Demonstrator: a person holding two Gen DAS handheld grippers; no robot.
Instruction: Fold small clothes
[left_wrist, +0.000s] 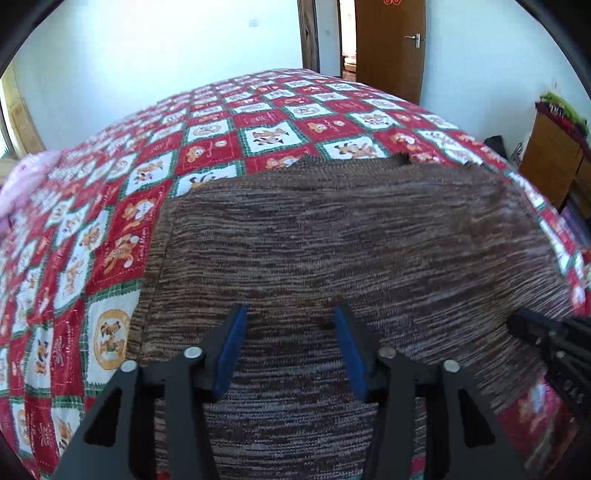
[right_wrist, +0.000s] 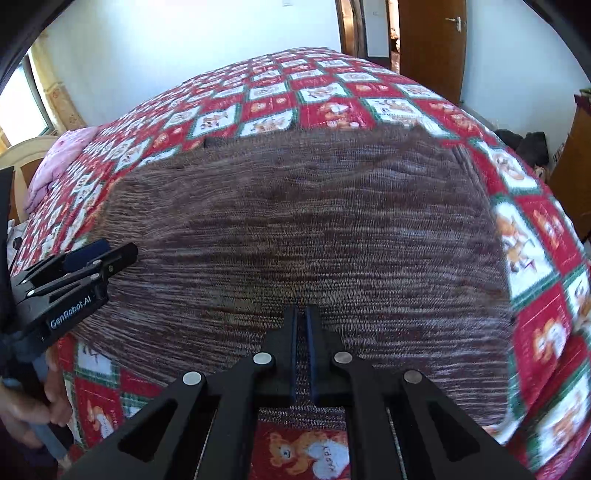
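One garment in play: brown marled knit (left_wrist: 351, 236), coarse ribbed texture, lay flat on bed quilt (left_wrist: 92, 229) of red, white and green cartoon patchwork squares. Roughly rectangular, long axis left-right across both views, small notch on far edge. Left gripper (left_wrist: 290, 321) spread over knit, nothing between blue pads. Right gripper (right_wrist: 302, 321) pressed together, empty.

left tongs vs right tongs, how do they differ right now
The left tongs stand open with bare knit showing between the blue pads; the right tongs are shut, pads nearly together. The left tongs hold nothing, while whether the right tongs pinch the brown knitted garment cannot be told. Both are black, blue-padded, and angled down over that garment.
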